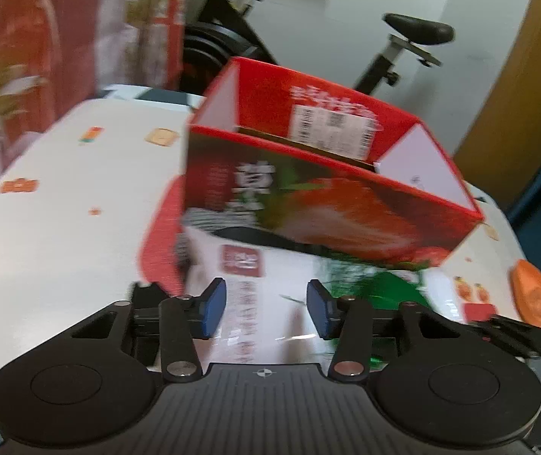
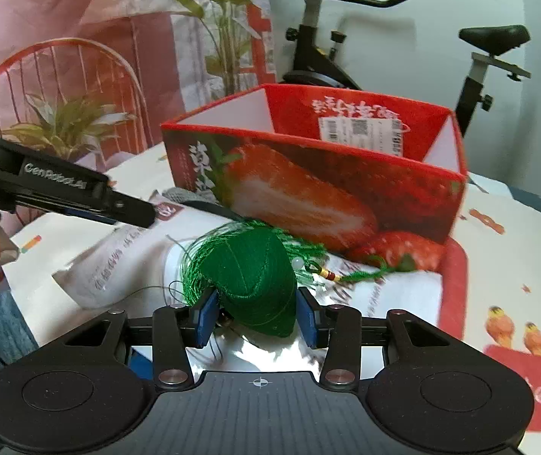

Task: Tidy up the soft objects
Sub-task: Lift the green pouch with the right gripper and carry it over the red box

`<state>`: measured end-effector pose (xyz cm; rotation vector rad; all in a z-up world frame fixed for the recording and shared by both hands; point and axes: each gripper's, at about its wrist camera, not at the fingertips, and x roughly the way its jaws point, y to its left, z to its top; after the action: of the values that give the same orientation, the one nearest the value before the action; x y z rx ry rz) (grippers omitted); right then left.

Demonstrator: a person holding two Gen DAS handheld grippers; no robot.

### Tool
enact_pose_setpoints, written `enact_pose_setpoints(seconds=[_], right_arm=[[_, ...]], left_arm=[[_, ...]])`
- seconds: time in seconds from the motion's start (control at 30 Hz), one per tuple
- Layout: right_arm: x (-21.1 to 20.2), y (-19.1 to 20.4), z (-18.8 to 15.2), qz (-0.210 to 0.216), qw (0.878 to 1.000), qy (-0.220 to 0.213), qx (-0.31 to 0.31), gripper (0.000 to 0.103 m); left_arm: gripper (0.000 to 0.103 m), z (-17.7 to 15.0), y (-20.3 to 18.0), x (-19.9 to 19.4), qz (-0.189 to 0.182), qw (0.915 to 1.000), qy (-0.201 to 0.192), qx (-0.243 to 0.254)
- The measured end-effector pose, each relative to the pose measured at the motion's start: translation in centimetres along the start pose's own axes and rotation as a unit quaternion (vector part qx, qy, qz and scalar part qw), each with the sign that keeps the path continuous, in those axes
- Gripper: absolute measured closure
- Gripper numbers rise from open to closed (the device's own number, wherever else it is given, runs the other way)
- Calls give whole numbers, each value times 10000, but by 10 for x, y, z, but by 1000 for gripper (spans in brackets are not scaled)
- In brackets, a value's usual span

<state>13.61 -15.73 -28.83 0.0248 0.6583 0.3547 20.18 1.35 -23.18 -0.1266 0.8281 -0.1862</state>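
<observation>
A green woven sachet [image 2: 247, 265] with thread tassels sits between the blue pads of my right gripper [image 2: 257, 318], which is shut on it just above a white printed plastic pack [image 2: 126, 265]. Behind it stands an open red strawberry box [image 2: 308, 189], with white walls inside. In the left wrist view my left gripper [image 1: 266, 309] hangs over the same white pack [image 1: 255, 295] in front of the box [image 1: 327, 204]. Its pads stand apart and nothing is pinched between them. The sachet's green tassel [image 1: 395, 288] shows to its right. The left gripper's fingers [image 2: 130, 208] reach in from the left.
A white tablecloth [image 1: 62, 227] with small printed pictures covers the table. An orange round piece [image 1: 532, 295] lies near its right edge. A red-edged flat thing [image 2: 454, 284] lies under the pack. Behind the table are an exercise bike [image 2: 316, 38], plants [image 2: 69, 121] and a red wire chair [image 2: 24, 76].
</observation>
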Motion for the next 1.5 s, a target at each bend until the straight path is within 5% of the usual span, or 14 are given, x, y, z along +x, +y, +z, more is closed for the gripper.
enact_pose_setpoints(seconds=[0.37, 0.57, 0.83, 1.3, 1.5], right_arm=[[5, -5, 1, 127, 9999, -9, -54, 63], [7, -11, -1, 196, 9998, -21, 59, 63], [7, -12, -3, 194, 9998, -22, 72, 63], [5, -4, -4, 63, 9998, -75, -147, 63], [-19, 3, 13, -27, 9981, -523, -311, 64]], left_arm=[[64, 8, -31, 34, -1215, 9919, 362, -105], [65, 12, -45, 46, -1533, 9867, 527, 77], [58, 11, -51, 52, -1773, 9818, 566, 390], [49, 4, -39, 65, -2157, 9740, 654, 206], [49, 14, -45, 38, -2220, 9742, 263, 327]])
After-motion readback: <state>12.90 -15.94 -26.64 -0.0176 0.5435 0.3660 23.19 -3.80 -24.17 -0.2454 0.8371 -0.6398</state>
